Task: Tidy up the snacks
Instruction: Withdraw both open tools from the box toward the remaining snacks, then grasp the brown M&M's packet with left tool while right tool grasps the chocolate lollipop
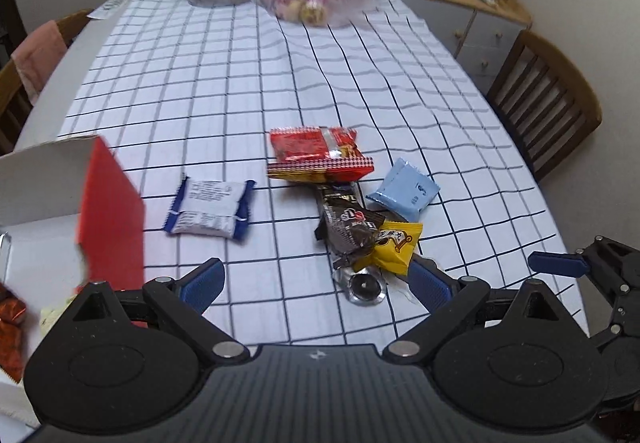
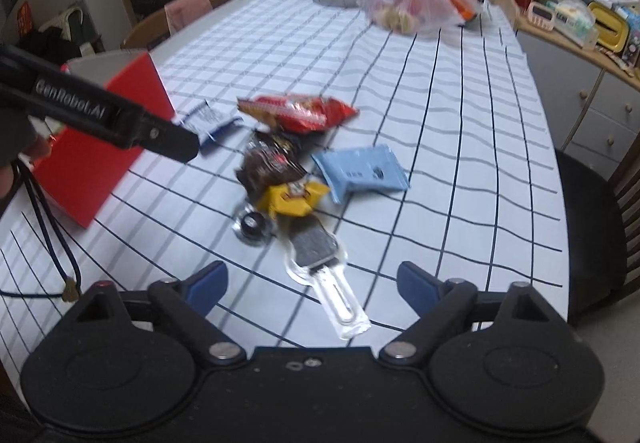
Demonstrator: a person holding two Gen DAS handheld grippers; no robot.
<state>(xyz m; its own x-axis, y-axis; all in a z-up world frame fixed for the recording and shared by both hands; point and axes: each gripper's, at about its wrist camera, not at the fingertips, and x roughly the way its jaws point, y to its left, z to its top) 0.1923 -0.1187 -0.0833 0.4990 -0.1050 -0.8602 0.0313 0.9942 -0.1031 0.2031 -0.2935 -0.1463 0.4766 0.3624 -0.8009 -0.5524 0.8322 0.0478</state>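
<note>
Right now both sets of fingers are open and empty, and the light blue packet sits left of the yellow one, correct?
Not quite. The light blue packet sits right of the yellow packet, not left; the right wrist view shows it. Both the left gripper and the right gripper are open and empty.

Legible marking: "GenRobot.AI", white lettering on the black body of the left gripper (image 2: 176, 143), seen in the right wrist view. Printed text appears on the white-and-blue snack packet (image 1: 210, 211), the yellow packet (image 1: 394, 245) and the light blue packet (image 1: 404, 191); none is readable.
</note>
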